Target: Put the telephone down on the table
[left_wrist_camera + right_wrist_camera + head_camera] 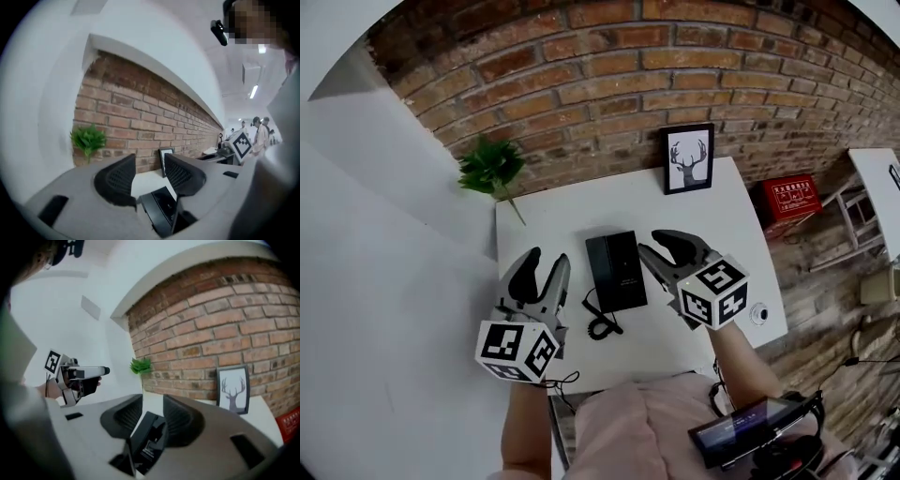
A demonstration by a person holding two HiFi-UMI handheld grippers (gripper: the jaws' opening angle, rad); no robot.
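The black telephone (pixel 616 270) lies flat in the middle of the white table (pixel 544 220), its coiled cord (pixel 600 326) trailing toward the front edge. My left gripper (pixel 546 262) hangs above the table to the telephone's left, jaws apart and empty. To the telephone's right my right gripper (pixel 661 246) also stands open, holding nothing. In the left gripper view the telephone (pixel 161 208) shows low beyond the parted jaws of the left gripper (pixel 150 171). The right gripper view shows the telephone (pixel 147 441) below the gap of the right gripper (pixel 152 408), not touched.
A framed deer picture (pixel 688 158) leans against the brick wall at the table's back. A green plant (pixel 492 167) sits at the back left corner. A small white round object (pixel 758 314) lies near the right edge. A red box (pixel 789 199) stands beyond the table's right side.
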